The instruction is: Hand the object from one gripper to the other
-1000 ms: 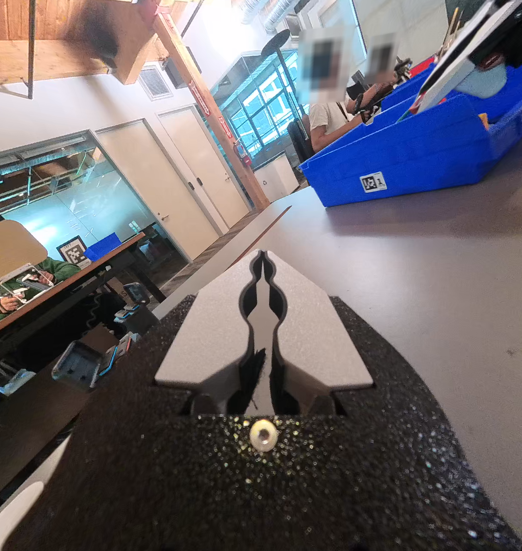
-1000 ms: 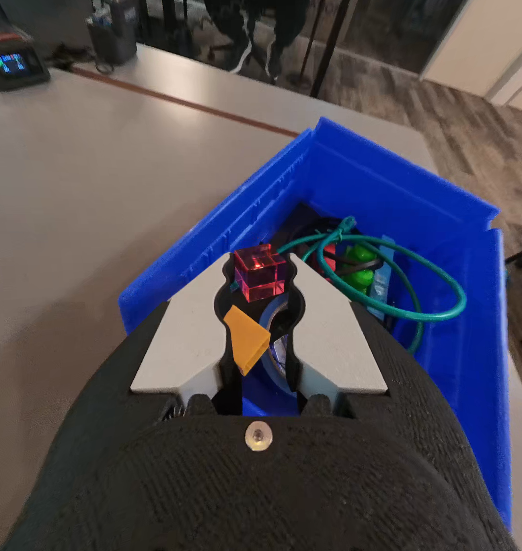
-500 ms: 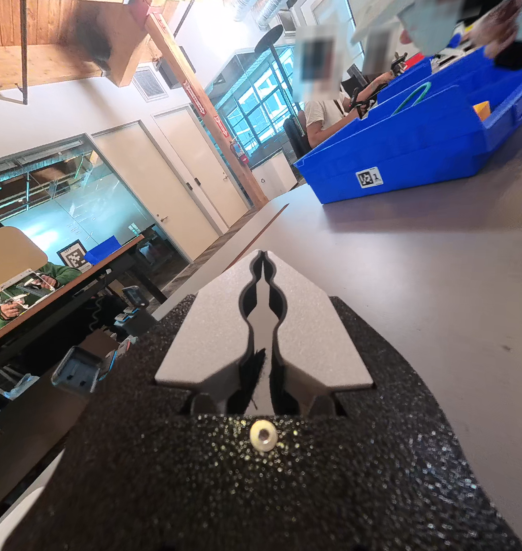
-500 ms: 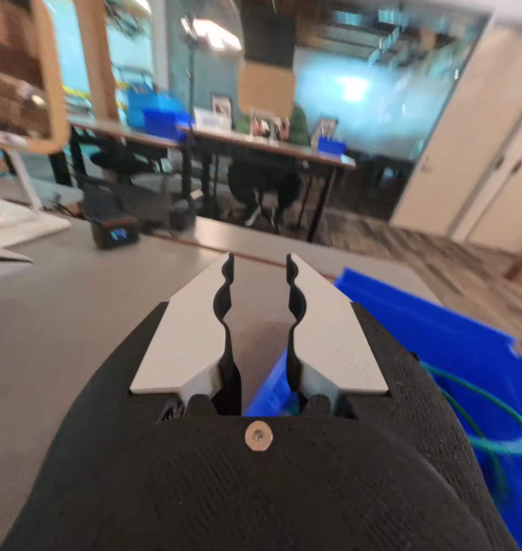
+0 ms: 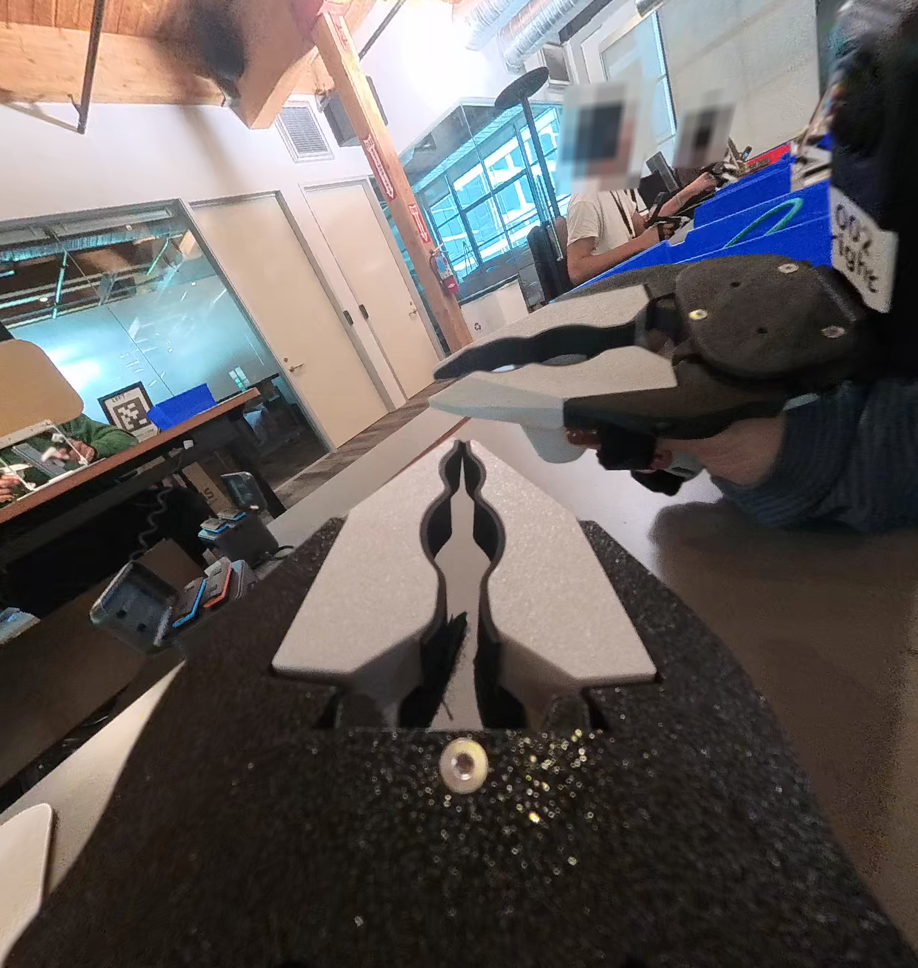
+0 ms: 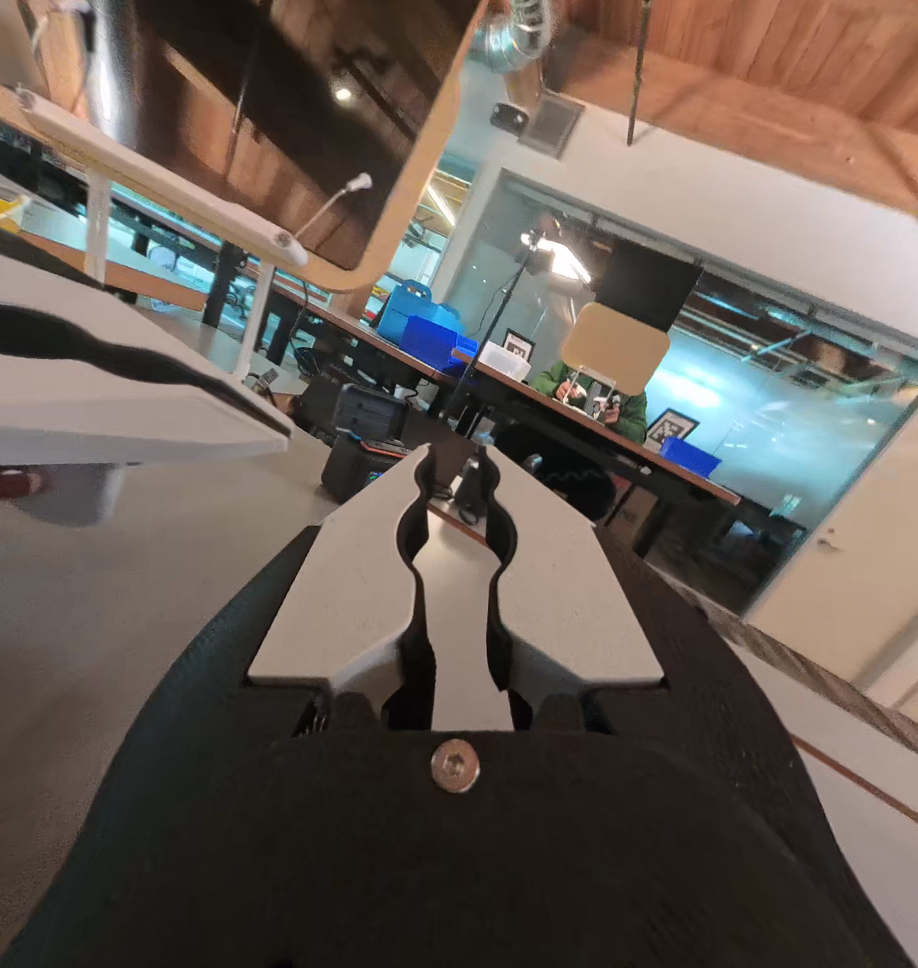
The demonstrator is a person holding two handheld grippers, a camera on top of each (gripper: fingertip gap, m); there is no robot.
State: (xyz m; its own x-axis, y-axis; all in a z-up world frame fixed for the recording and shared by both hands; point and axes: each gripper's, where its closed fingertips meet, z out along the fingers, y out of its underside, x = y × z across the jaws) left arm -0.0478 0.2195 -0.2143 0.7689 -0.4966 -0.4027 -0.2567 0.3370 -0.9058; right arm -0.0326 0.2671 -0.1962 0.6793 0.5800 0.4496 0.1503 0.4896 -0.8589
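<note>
Closest to me, the left gripper (image 5: 462,453) lay low over the grey table (image 5: 761,628), its two pale fingers pressed together so the tips all but met, with nothing pinched in them. The right gripper (image 6: 454,463) hung just beyond and a little above those tips, crossing in from the right side. Its fingers stood spread with a clear gap, and only tabletop showed through it. A hand (image 5: 724,455) gripped it from below, with a dark striped sleeve (image 5: 865,445) trailing back along the table.

Neither pair of tongs carried anything. I could not tell where the object to be handed over was, as it did not show from either side.

Behind the right gripper sat a blue bin (image 5: 750,251) on the same table, with a loop of green cable (image 5: 761,217) arching above its rim. Past it a person in a white shirt (image 5: 598,230) sat working at the table.

Off the table's far edge stood a black box-shaped device (image 6: 362,445) with orange trim. Farther back ran a long desk (image 6: 577,414) bearing more blue bins (image 6: 430,335), where a person in a green top (image 6: 624,408) sat. Behind that was a glass-walled room (image 6: 761,393), and pale doors (image 5: 352,293) lined the wall.
</note>
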